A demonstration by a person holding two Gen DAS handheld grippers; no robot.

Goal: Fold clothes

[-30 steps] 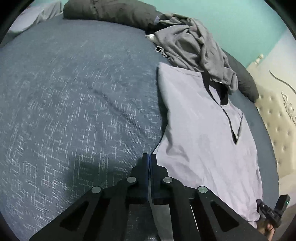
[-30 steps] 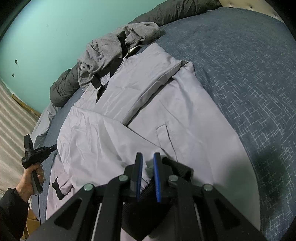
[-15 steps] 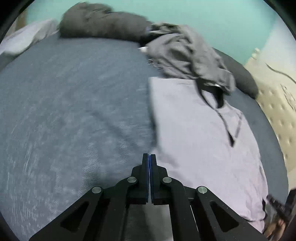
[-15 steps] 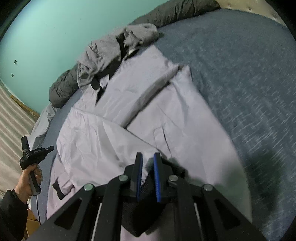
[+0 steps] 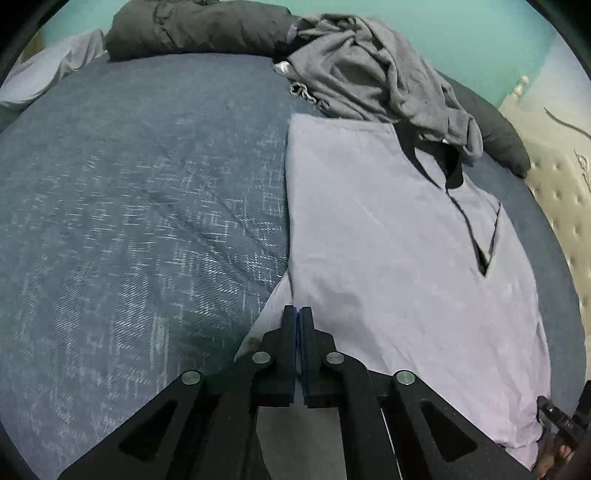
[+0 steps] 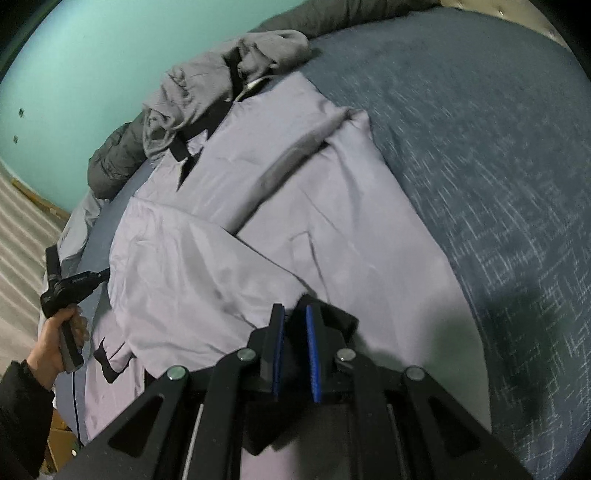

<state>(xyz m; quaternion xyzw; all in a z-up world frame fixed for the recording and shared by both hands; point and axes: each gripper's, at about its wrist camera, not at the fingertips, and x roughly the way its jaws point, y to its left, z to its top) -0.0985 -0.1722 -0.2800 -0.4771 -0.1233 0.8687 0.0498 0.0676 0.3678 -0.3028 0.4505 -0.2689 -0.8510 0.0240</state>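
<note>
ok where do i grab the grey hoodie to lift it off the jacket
Probably the bunched end of the grey hoodie drooping over the lavender jacket collar, approached from the jacket side: it stands up in thick folds, nearest and unobstructed.

Dark blue bedspread with white crosshatch flecks covers the bed; same cover fills the right side of the right wrist view. Dark grey rolled duvet lies along the far edge against the teal wall. Pale pillow at far left, touching the duvet's end. Cream tufted headboard at right. Striped curtain at left edge of right wrist view.
</note>
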